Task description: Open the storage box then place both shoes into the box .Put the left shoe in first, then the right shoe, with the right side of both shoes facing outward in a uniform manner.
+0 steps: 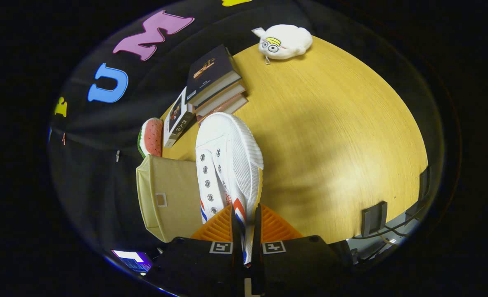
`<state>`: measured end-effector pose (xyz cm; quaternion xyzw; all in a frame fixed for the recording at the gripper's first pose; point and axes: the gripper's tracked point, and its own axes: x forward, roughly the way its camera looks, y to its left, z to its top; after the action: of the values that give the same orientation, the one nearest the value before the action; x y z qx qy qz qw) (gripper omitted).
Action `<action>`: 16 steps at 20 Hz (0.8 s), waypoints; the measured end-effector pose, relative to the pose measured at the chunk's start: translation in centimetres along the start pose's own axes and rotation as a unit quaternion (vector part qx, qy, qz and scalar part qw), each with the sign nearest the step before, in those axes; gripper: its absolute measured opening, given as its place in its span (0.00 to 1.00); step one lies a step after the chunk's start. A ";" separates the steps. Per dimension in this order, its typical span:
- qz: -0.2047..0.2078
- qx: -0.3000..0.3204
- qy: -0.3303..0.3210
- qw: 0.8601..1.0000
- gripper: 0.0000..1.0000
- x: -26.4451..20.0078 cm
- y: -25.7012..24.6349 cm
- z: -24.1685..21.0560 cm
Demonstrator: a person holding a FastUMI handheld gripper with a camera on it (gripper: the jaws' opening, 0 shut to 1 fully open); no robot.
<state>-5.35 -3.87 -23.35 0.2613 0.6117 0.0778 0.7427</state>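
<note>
Shoe (227,165): white, clamped at its heel end, toe pointing away — raised over the table (343,136).
Gripper (246,218): both fingers pressed onto the shoe.
Storage box (167,198): beige, just beside the shoe.
Books (213,82): stacked beyond the toe.

Mesh-cloth shoe (232,165), wood-grain table (335,136)

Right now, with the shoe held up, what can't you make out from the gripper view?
- Storage box: its opening, hidden by its own wall.
- White shoe clamped in the gripper: heel hidden between the fingers; left or right unclear.
- Watermelon toy: partly behind the box.
</note>
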 end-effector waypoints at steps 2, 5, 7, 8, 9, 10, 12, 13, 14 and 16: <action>0.011 -0.003 -0.005 1.000 0.11 -0.3 3.6 -0.5; 0.036 0.001 -0.009 0.999 0.11 -1.1 9.7 -1.9; 0.046 -0.005 -0.013 0.999 0.11 -0.6 13.3 -2.9; 0.047 -0.014 -0.017 0.999 0.11 -0.4 14.8 -3.3; 0.048 -0.023 -0.020 0.998 0.11 0.0 16.3 -3.8; 0.051 -0.029 -0.022 0.998 0.11 0.4 17.9 -4.3; 0.057 -0.036 -0.020 0.997 0.11 1.4 20.8 -5.3; 0.059 -0.039 -0.018 0.997 0.11 2.0 22.0 -5.8; 0.060 -0.042 -0.017 0.997 0.11 2.7 23.0 -6.3; 0.052 -0.047 -0.016 0.997 0.11 4.1 24.3 -6.9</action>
<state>-5.99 20.65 -15.93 0.2589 0.5814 0.1405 0.7584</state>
